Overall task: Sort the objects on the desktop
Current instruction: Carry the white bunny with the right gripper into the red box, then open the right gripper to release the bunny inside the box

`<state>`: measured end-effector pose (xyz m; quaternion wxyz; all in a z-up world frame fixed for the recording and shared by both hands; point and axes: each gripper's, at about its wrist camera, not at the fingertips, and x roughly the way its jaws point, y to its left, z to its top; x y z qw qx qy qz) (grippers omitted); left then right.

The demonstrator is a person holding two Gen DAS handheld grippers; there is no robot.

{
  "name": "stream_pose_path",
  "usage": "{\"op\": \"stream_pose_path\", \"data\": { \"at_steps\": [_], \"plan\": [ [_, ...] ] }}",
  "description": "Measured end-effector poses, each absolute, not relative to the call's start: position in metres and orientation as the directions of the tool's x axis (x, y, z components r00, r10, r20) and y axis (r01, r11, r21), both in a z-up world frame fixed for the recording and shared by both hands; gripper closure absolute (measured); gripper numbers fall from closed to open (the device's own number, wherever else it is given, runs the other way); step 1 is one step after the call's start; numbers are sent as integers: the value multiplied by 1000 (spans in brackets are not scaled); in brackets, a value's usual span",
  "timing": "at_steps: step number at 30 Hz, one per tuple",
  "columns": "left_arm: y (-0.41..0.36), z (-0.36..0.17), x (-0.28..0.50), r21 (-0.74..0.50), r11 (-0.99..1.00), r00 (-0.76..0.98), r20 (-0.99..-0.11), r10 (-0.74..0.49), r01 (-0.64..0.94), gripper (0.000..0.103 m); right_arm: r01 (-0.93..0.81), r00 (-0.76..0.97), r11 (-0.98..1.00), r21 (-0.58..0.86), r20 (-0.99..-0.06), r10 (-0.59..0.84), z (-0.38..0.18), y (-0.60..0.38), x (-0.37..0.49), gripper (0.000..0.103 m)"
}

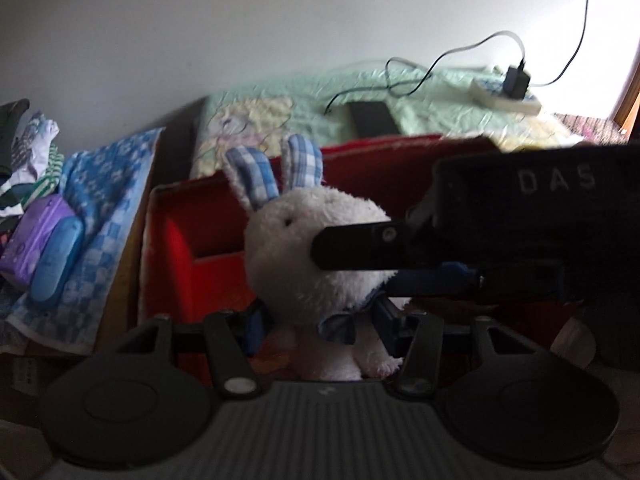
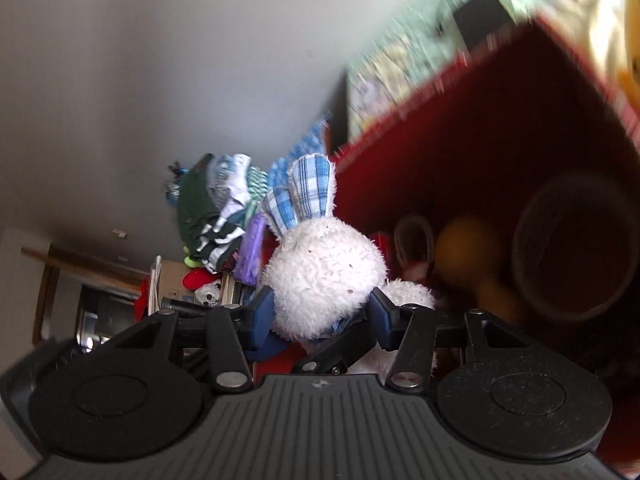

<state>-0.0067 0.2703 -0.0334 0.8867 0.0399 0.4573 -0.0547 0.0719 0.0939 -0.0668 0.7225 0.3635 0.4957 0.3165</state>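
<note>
Left gripper (image 1: pixel 320 322): I am clamping its blue pads on the plush rabbit (image 1: pixel 316 248) low down, about the neck and bow, so the head is standing upright above my fingers.

Right gripper (image 2: pixel 322 312): I am closing it on the same rabbit's head from the other side; in the left wrist view its black finger is crossing the rabbit's face. Both pads are pressing into the fur, so I judge it is gripping too.

Why two grips: I judge I am passing the toy from one gripper to the other, or steadying it, since soft fur is giving under the pads.

Where the rabbit is: I am holding it off any surface, just in front of the red box's (image 1: pixel 182 236) near wall, its checked ears pointing up.

Red box: in the right wrist view its inside is already holding a yellow toy (image 2: pixel 466 248) and a dark round container (image 2: pixel 576 248), so it looks like the place for toys.

Step in hand: I am judging the rabbit is not yet in the box.

Risk: one grip letting go early could be dropping it outside the rim.
</note>
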Motion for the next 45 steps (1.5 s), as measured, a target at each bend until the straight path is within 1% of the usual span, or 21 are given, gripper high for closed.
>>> {"op": "stream_pose_path", "data": {
  "at_steps": [2, 3, 5, 7, 12, 16, 18, 21, 24, 28, 33, 34, 35, 38, 45],
  "plan": [
    [279, -42, -3, 39, 991, 556, -830, -40, 129, 47, -59, 294, 544, 837, -506, 811, -73, 103, 72, 51],
    [281, -44, -1, 46, 991, 546, -837, -30, 126, 44, -44, 287, 549, 834, -516, 807, -76, 107, 73, 51],
    [285, -48, 1, 62, 991, 529, -848, -11, 120, 42, -11, 273, 556, 831, -532, 801, -79, 113, 73, 51],
    [290, -49, 0, 78, 990, 527, -850, 7, 114, 39, 17, 262, 549, 836, -534, 804, -83, 117, 76, 51],
    [295, -45, -3, 123, 986, 547, -836, 41, 113, 33, 77, 244, 541, 838, -541, 804, -91, 121, 80, 51],
    [297, -43, -8, 168, 980, 562, -824, 79, 109, 33, 191, 183, 485, 854, -516, 837, -106, 124, 79, 52],
    [298, -41, -10, 178, 978, 567, -819, 88, 105, 34, 215, 164, 474, 854, -510, 844, -110, 126, 76, 52],
    [297, -40, -7, 220, 971, 578, -806, 125, 97, 34, 224, 142, 458, 861, -493, 858, -113, 124, 76, 52],
    [301, -39, -6, 197, 976, 577, -810, 106, 96, 32, 206, 141, 458, 865, -489, 861, -112, 116, 77, 50],
    [293, -41, -5, 233, 968, 579, -804, 139, 91, 31, 189, 151, 466, 864, -495, 856, -106, 110, 79, 51],
    [289, -42, -1, 248, 966, 571, -804, 168, 65, 30, 211, 147, 428, 879, -461, 875, -108, 120, 81, 60],
    [288, -42, 0, 250, 966, 569, -804, 172, 61, 30, 212, 141, 430, 877, -463, 875, -109, 122, 81, 63],
    [288, -42, 0, 251, 966, 566, -805, 176, 56, 30, 214, 134, 438, 873, -470, 872, -109, 123, 81, 68],
    [286, -43, 1, 260, 964, 562, -805, 189, 49, 30, 213, 128, 439, 873, -470, 873, -109, 125, 80, 69],
    [288, -42, 1, 251, 967, 561, -806, 189, 35, 30, 201, 149, 431, 880, -463, 874, -105, 118, 78, 69]
  ]
}}
